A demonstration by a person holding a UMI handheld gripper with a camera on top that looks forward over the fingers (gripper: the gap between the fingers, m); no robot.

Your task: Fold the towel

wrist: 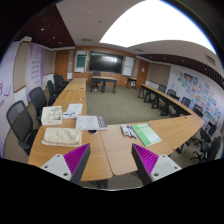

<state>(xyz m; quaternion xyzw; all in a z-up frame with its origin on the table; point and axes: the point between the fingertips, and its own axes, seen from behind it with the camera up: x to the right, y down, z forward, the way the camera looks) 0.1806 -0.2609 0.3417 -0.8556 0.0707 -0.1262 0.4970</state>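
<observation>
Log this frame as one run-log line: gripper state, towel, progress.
gripper: open, held above the table, nothing between fingers | towel: lying on table ahead, beside papers, untouched | fold: not started

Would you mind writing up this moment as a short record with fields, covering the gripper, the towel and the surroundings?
setting: meeting room with wooden tables and black chairs
gripper: open, held above the near table, nothing between its fingers
towel: pale, lying flat on the table, ahead of the fingers, untouched
other items: papers, green book
far wall: dark screen
</observation>
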